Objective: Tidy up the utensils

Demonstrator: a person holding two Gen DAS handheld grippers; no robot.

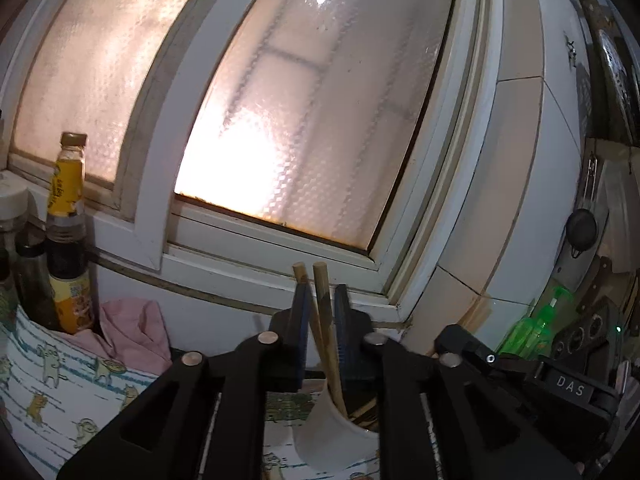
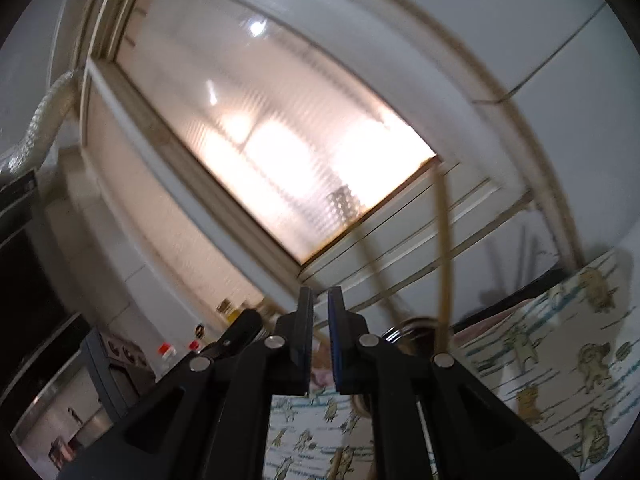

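Observation:
In the left wrist view my left gripper [image 1: 321,296] is shut on a pair of wooden chopsticks [image 1: 325,320]. Their upper ends stick out past the fingertips and their lower ends stand in a white cup [image 1: 328,436] below the jaws, with other utensils in it. In the right wrist view my right gripper [image 2: 320,300] has its jaws nearly closed with a narrow gap and nothing between them. Blurred chopsticks [image 2: 442,264] rise from a holder to its right, beyond the fingers.
A frosted window [image 1: 304,120] fills the background. Sauce bottles [image 1: 66,232] and a pink cloth [image 1: 132,328] sit at the left on a cartoon-print cloth [image 1: 60,392]. A green bottle [image 1: 536,328] stands at the right. The print cloth also shows in the right wrist view [image 2: 560,344].

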